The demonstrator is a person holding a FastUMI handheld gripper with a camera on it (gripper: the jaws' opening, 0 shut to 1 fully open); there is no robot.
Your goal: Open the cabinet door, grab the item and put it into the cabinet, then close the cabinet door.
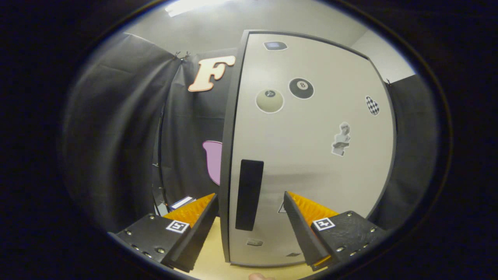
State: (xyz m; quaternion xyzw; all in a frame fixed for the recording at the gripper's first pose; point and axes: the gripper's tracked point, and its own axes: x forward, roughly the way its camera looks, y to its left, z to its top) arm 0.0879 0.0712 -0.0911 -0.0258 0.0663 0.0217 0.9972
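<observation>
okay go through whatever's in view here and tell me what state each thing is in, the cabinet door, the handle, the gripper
cabinet door: looks shut, flush in its dark frame, stickers on its face.
handle: black vertical bar near the door's left edge, untouched, between the fingers and just beyond them.
gripper: open, fingers spread wide either side of the handle, holding nothing.
wooden tabletop: bare under the fingers.

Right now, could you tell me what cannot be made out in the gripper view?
- Cabinet interior: hidden behind the cabinet door, which looks closed.
- Item to store: not identifiable; a small white-and-blue thing beyond the left finger is half hidden by it.
- Small stickers low on the door: too small to tell.
- The gripper is open, its fingers either side of the black handle, touching nothing.
</observation>
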